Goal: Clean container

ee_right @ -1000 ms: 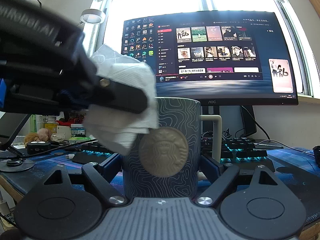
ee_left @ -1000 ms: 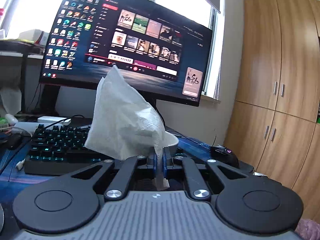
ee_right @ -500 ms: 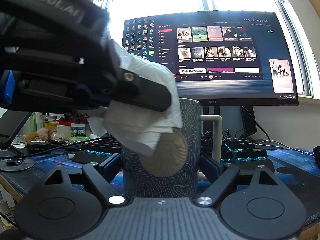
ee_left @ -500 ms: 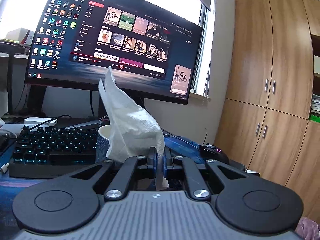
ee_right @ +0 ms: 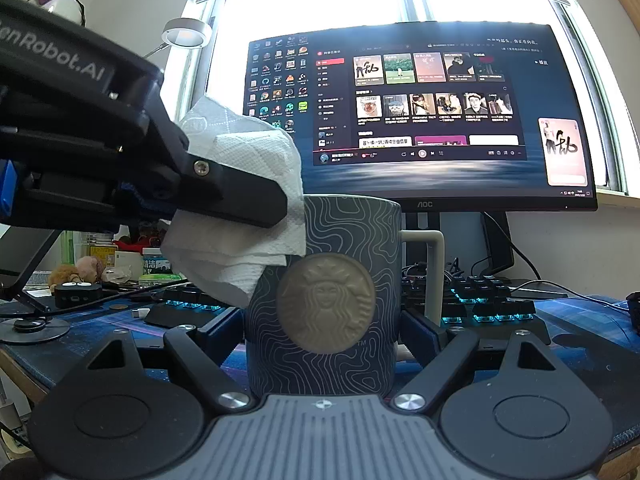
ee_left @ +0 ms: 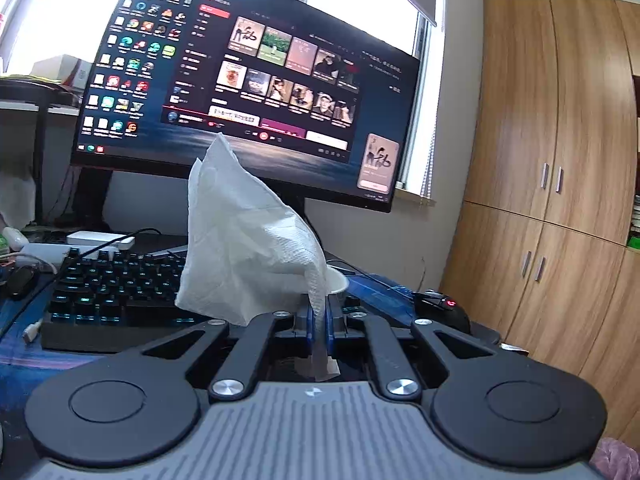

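Swung back left from 0.5 s ago — left gripper [ee_right: 256,204] clenched on soft paper towel [ee_right: 248,184] beside rim. Right gripper [ee_right: 322,332] clamps mug [ee_right: 324,300] by its body — heavy, stiff, breakable ceramic, on desk.

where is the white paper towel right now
In the right wrist view, the white paper towel is pinched in the left gripper, against the upper left of the grey patterned mug.
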Demonstrator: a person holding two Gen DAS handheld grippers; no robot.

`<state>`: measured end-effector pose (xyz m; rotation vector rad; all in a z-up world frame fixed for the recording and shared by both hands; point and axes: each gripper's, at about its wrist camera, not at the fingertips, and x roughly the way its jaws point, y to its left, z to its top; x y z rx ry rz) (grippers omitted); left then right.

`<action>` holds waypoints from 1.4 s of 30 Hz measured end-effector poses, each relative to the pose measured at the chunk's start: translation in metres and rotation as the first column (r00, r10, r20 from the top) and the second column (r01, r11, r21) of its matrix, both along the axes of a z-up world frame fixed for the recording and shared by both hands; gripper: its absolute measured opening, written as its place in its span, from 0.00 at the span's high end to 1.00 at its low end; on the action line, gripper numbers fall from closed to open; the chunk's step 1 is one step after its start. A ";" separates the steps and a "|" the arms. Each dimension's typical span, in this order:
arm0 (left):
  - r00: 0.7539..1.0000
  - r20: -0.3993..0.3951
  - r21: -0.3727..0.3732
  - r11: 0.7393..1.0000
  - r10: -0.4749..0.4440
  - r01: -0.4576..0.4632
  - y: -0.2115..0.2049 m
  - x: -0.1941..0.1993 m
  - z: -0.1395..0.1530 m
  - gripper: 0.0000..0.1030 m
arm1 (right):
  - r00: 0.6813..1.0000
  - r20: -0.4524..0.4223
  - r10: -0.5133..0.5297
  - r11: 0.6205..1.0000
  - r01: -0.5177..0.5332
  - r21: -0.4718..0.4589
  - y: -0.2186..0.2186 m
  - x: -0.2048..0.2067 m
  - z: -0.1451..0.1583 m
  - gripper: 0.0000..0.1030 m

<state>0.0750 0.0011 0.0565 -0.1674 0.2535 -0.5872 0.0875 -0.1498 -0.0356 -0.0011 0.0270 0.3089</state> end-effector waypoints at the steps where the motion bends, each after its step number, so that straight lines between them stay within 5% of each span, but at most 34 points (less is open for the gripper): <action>1: 1.000 0.002 0.003 1.000 -0.008 0.008 -0.003 0.000 -0.001 0.93 | 1.000 0.000 0.000 1.000 0.000 0.000 0.000 0.000 0.000 0.15; 42: 0.999 0.020 0.032 0.999 -0.032 0.031 -0.022 0.004 0.002 0.93 | 1.000 0.003 0.000 1.000 0.000 -0.007 0.003 -0.004 0.000 0.15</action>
